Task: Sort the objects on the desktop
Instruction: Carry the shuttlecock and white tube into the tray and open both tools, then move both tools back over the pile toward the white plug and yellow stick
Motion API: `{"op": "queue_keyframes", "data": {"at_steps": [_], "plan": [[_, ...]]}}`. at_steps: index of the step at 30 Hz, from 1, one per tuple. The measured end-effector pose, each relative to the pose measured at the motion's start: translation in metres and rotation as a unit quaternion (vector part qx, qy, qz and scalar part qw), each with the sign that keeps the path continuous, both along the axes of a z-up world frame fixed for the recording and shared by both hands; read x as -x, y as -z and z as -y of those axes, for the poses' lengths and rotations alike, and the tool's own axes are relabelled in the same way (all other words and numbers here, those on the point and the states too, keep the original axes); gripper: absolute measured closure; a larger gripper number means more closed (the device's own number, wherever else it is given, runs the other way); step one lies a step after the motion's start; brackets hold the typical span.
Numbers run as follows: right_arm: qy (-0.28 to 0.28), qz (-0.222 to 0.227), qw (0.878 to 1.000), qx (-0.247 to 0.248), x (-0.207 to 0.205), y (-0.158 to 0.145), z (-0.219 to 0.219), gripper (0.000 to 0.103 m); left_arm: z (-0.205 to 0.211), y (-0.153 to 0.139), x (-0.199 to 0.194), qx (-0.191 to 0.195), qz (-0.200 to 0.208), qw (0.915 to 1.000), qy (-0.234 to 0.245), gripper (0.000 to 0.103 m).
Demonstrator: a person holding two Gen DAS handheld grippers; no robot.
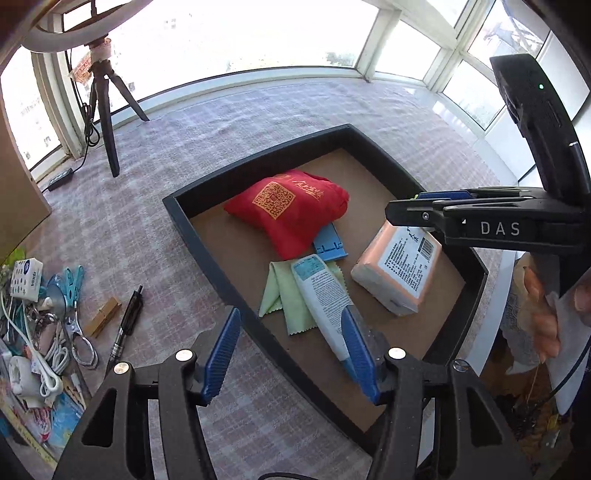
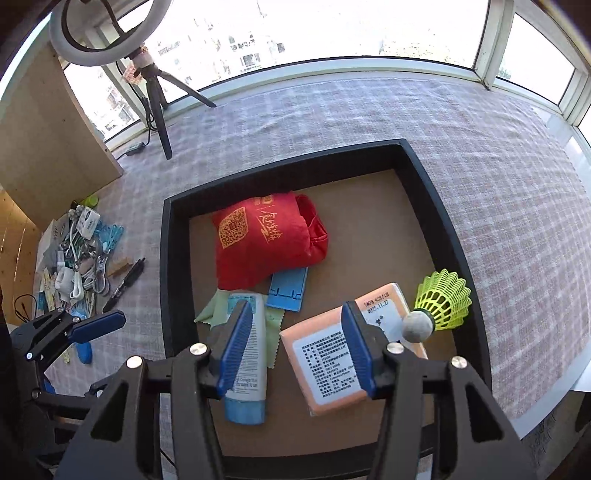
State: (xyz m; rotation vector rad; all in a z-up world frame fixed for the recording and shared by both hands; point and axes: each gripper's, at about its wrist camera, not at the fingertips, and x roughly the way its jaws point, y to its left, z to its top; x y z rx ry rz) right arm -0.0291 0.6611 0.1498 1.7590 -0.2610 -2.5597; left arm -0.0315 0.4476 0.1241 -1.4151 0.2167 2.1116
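A black-walled tray (image 2: 436,206) with a brown floor holds a folded red bag (image 2: 266,243) at the back, a blue card (image 2: 288,291) just beside it, and a white tube (image 2: 247,354) lying across a green cloth (image 2: 214,314). A peach tissue pack (image 2: 332,365) lies flat at the right, and a yellow shuttlecock (image 2: 443,299) rests tilted on the tray's right wall. More clutter (image 2: 77,258) is heaped on the table to the left, with a black pen (image 2: 125,284) at its edge.

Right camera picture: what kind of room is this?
Probably a sunny window corner in a home, set up for filming: wide windows, a ring light on a tripod, and a checked cloth under the black tray.
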Motion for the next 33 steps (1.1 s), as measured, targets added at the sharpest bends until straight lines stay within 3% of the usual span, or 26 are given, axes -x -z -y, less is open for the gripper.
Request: {"op": "queue_keyframes", "data": {"at_steps": [4, 7, 15, 20, 22, 28, 33], "plan": [[-0.053, 0.000, 0.998, 0.015, 0.016, -0.002, 0.053, 0.061, 0.075, 0.004, 0.015, 0.010, 0.005, 0.9968, -0.079, 0.049], [-0.092, 0.003, 0.995, 0.023, 0.026, -0.002, 0.098, 0.063, 0.137, 0.009, 0.021, 0.018, 0.009, 0.9897, -0.142, 0.049], [-0.193, 0.011, 0.980, 0.041, 0.043, -0.007, 0.241, 0.065, 0.301, 0.033, 0.017, 0.026, 0.037, 0.9592, -0.279, 0.051], [-0.240, 0.028, 0.969, 0.049, 0.055, 0.001, 0.328, 0.070, 0.375, 0.055, 0.015, 0.011, 0.064, 0.9392, -0.337, 0.065], [-0.250, 0.044, 0.965, 0.061, 0.063, 0.008, 0.355, 0.074, 0.393, 0.060, 0.016, -0.001, 0.071, 0.9346, -0.348, 0.066], [-0.247, 0.077, 0.964, 0.055, 0.091, 0.034, 0.411, 0.080, 0.406, 0.069, 0.030, -0.007, 0.077, 0.9389, -0.335, 0.066], [-0.241, 0.108, 0.964, 0.035, 0.110, 0.063, 0.435, 0.083, 0.410, 0.085, 0.043, -0.011, 0.096, 0.9353, -0.340, 0.071]]}}
